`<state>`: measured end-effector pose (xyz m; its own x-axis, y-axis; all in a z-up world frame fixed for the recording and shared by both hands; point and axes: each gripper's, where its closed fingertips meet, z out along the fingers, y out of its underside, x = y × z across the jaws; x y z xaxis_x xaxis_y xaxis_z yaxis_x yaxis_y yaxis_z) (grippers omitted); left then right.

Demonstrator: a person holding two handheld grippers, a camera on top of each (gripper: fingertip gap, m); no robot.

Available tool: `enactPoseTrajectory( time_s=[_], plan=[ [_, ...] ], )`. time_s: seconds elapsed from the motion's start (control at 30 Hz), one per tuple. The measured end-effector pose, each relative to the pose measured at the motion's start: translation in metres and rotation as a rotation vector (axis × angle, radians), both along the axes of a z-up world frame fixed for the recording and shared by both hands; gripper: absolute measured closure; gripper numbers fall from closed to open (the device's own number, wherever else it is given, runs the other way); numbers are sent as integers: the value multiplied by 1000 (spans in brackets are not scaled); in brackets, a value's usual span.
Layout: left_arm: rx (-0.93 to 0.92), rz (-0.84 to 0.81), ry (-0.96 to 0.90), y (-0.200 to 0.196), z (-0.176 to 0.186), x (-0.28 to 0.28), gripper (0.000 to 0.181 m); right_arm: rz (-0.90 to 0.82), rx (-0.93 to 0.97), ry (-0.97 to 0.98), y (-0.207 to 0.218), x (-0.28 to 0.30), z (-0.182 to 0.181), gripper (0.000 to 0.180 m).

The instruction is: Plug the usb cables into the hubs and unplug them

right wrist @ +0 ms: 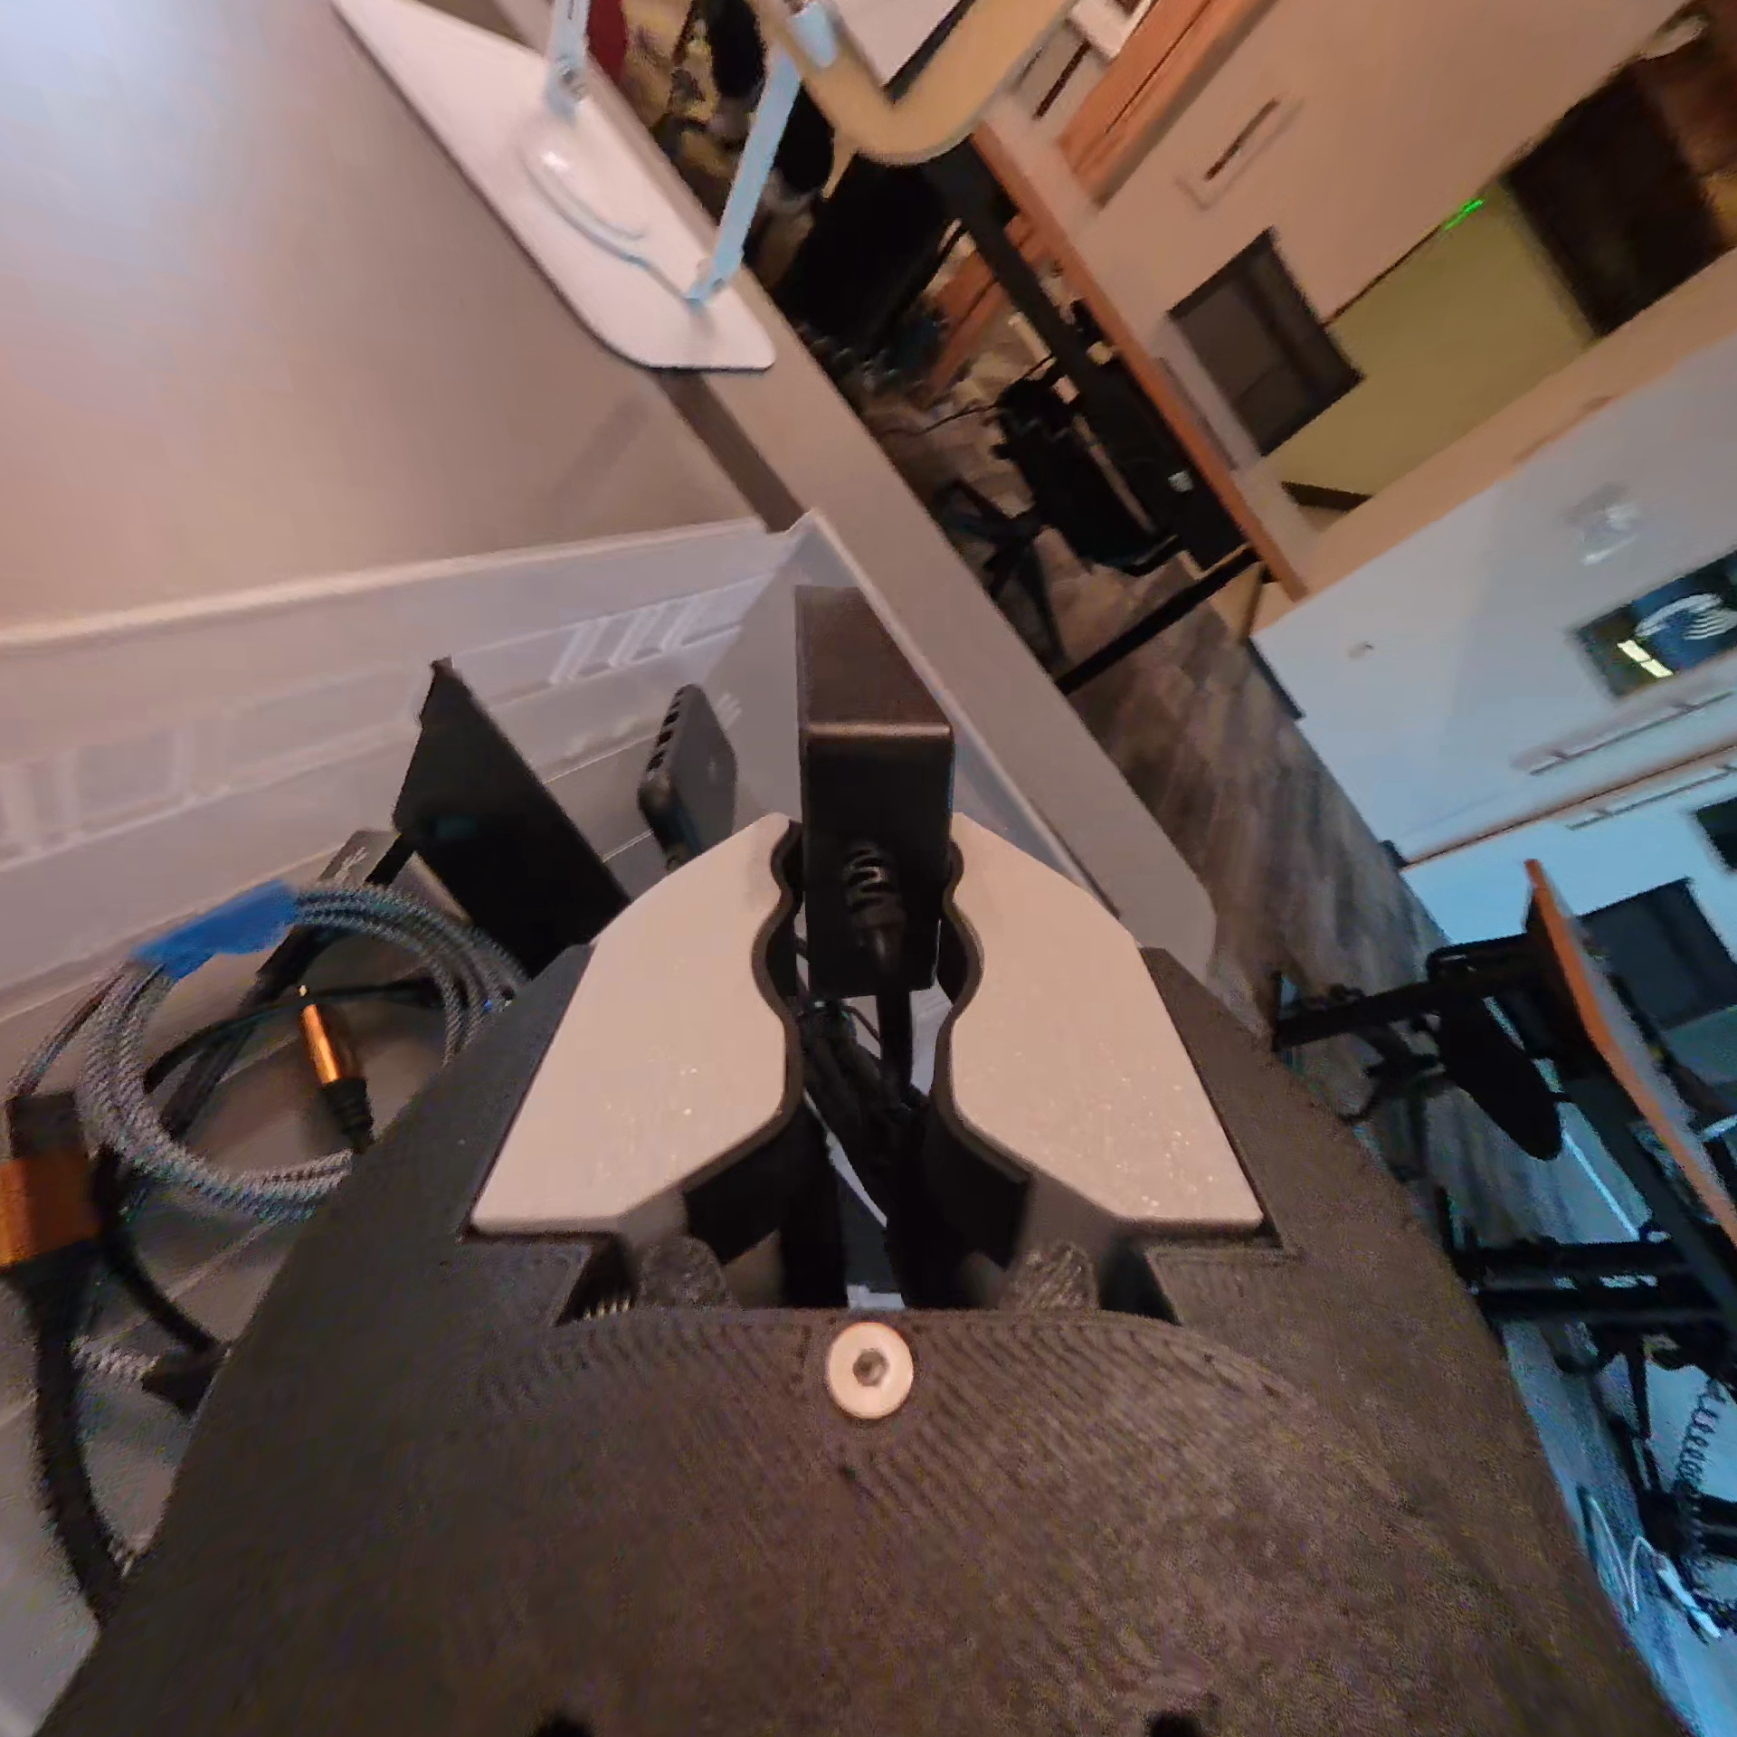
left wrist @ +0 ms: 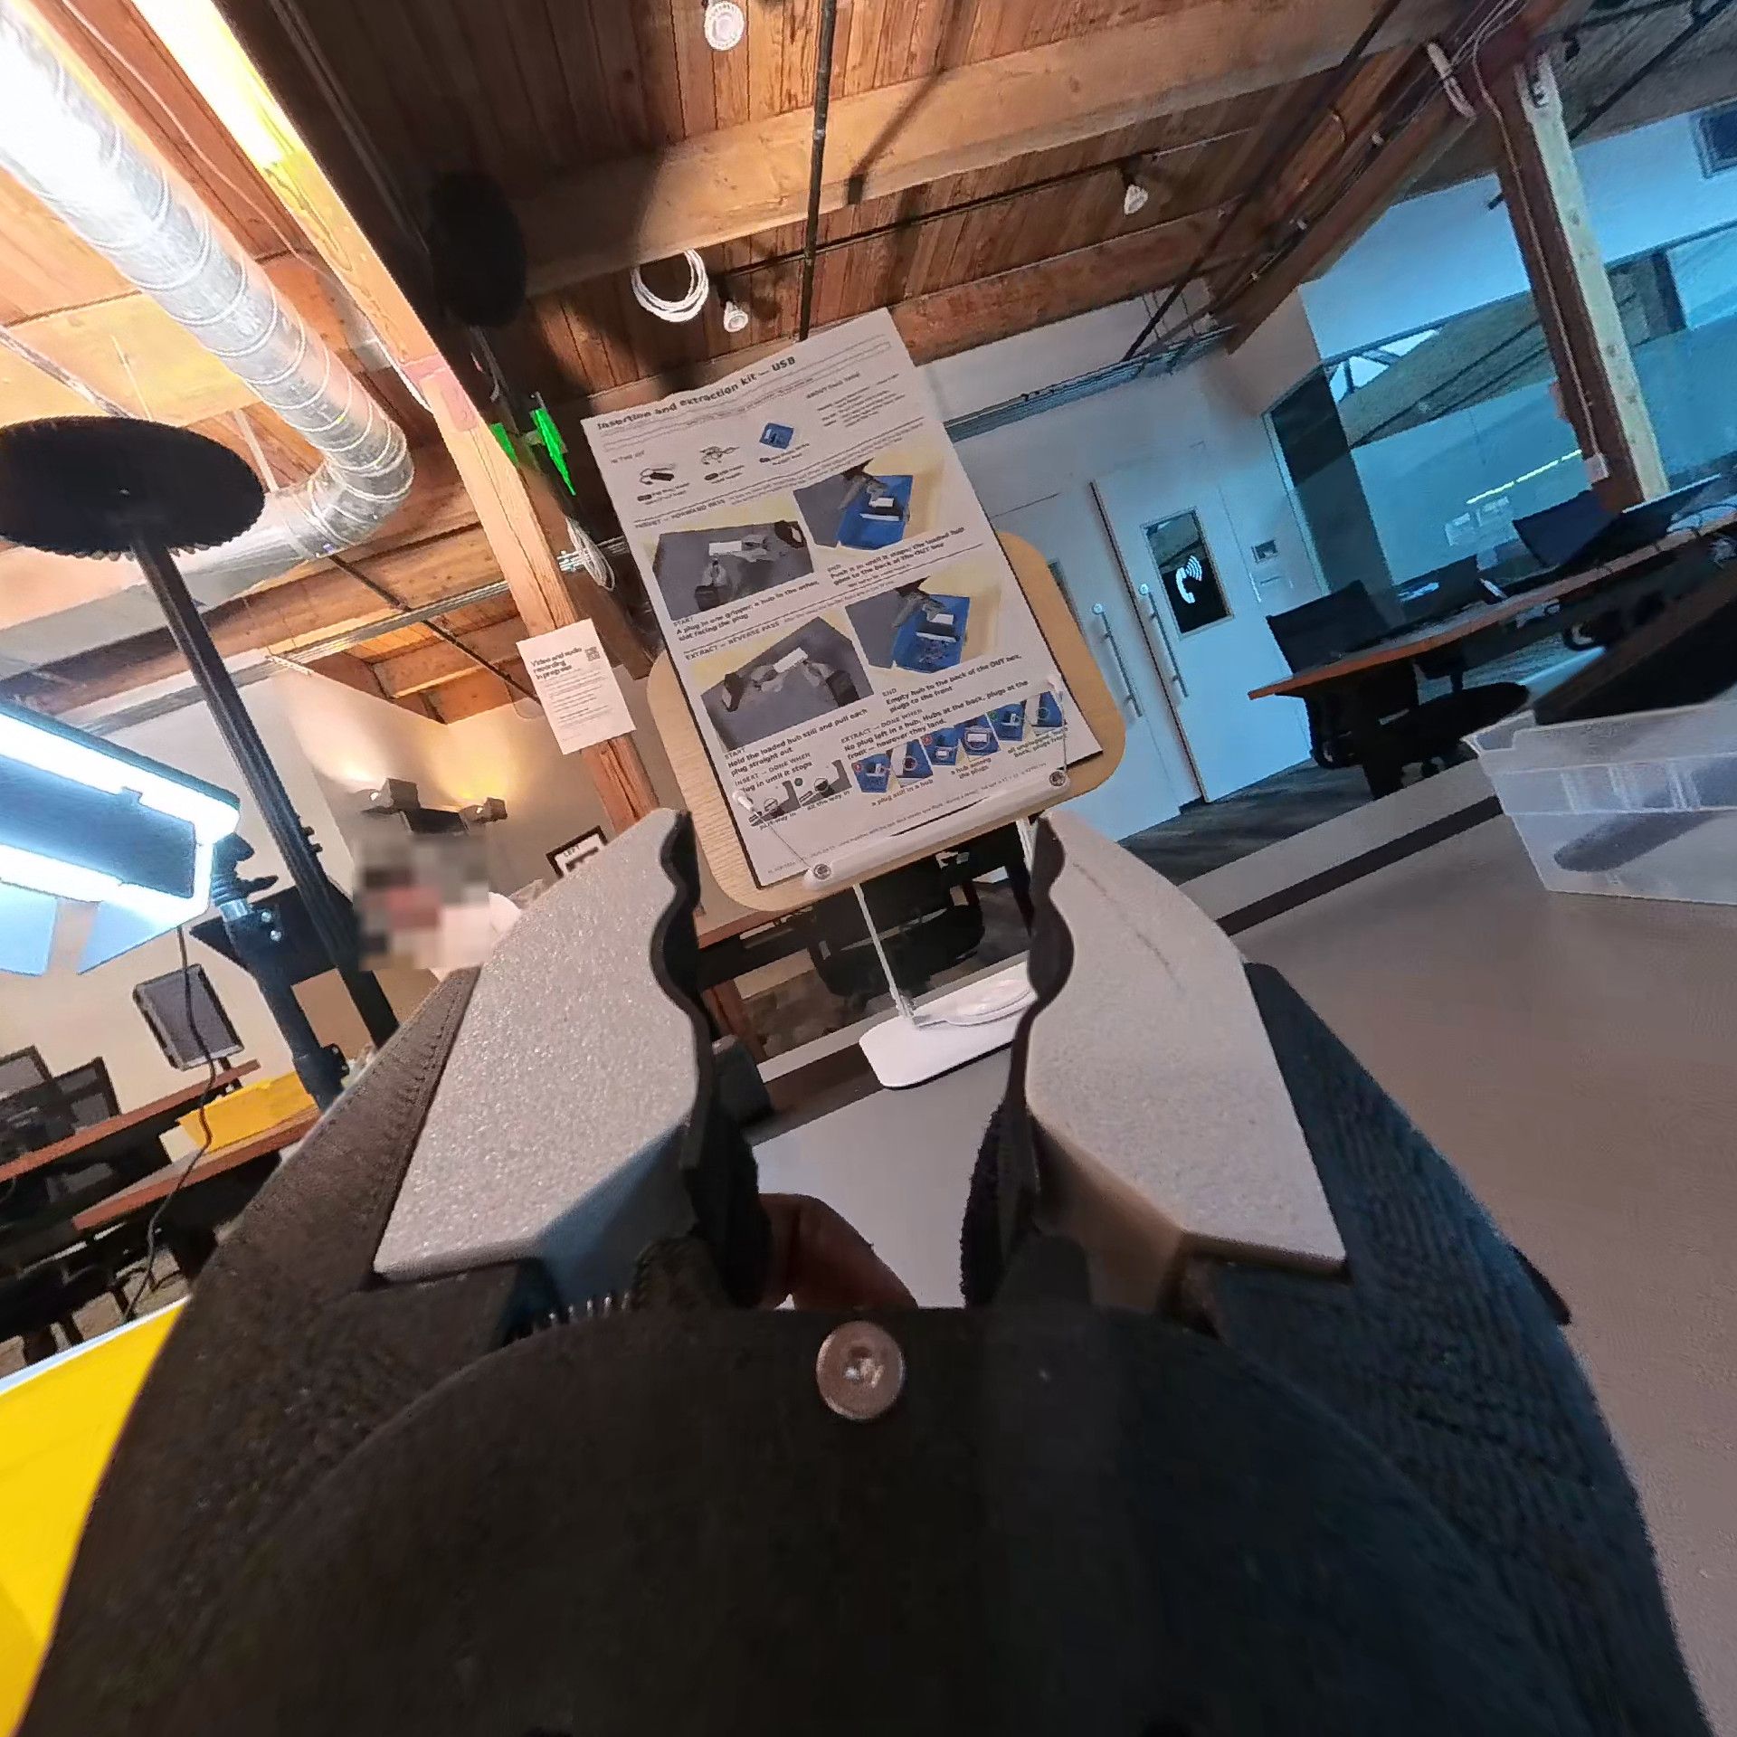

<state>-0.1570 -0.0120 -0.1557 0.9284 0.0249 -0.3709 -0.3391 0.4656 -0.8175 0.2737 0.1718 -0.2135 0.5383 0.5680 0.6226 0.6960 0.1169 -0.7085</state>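
Note:
My right gripper (right wrist: 867,869) is shut on a black USB hub (right wrist: 869,743), held by its cable end above a clear plastic bin (right wrist: 564,583). The hub's black cable (right wrist: 888,1024) runs back between the fingers. In the bin lie another black hub (right wrist: 691,761), a braided grey cable coil (right wrist: 188,1109) with a blue tag and orange-collared plugs (right wrist: 324,1043). My left gripper (left wrist: 860,879) is open and empty, raised over the grey table (left wrist: 1457,1081) and pointing at an instruction sheet.
An instruction sheet on a wooden board with a white stand (left wrist: 827,620) stands at the table's far edge. A clear bin (left wrist: 1626,799) sits at the right. A black divider (right wrist: 498,818) stands in the bin. A yellow surface (left wrist: 56,1466) lies at lower left.

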Motion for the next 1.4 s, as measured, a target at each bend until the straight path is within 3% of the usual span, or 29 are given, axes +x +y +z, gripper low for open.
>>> enactPoseTrajectory(
  time_s=[0.2, 0.33, 0.47, 0.57, 0.63, 0.7, 0.83, 0.93, 1.0, 1.07, 1.13, 1.4],
  plan=[
    [-3, -11, 5, 0, -1, 2, 113, -170, -55, -178, 15, 22, -20, 136],
    [-19, -43, -12, 0, -2, 4, 113, -230, -67, -114, 8, 21, -14, 118],
    [-46, -77, -19, 2, -6, 7, 114, -273, 60, 94, -15, 8, 28, 107],
    [-67, -94, -14, 3, -9, 10, 117, -251, 15, 431, -64, -14, 50, 108],
    [-74, -111, -26, 3, -9, 11, 118, -204, -64, 606, -104, -33, 46, 110],
    [-94, -134, -42, 4, -11, 13, 119, -166, -157, 644, -139, -51, 22, 111],
    [-131, -153, -30, 6, -17, 18, 119, -93, -349, 356, -164, -70, -61, 103],
    [-143, -131, 0, 10, -20, 18, 120, -108, -505, 392, -155, -86, -77, 96],
    [-156, -116, 4, 12, -22, 16, 120, -98, -511, 341, -152, -98, -85, 98],
    [-162, -119, -6, 12, -23, 15, 120, -196, -449, 214, -140, -94, -95, 117],
    [-157, -115, -6, 12, -23, 15, 121, -337, -331, 126, -125, -82, -92, 158],
    [-131, -104, 21, 10, -19, 17, 123, -308, -335, -48, -103, -113, -94, 155]
  ],
)
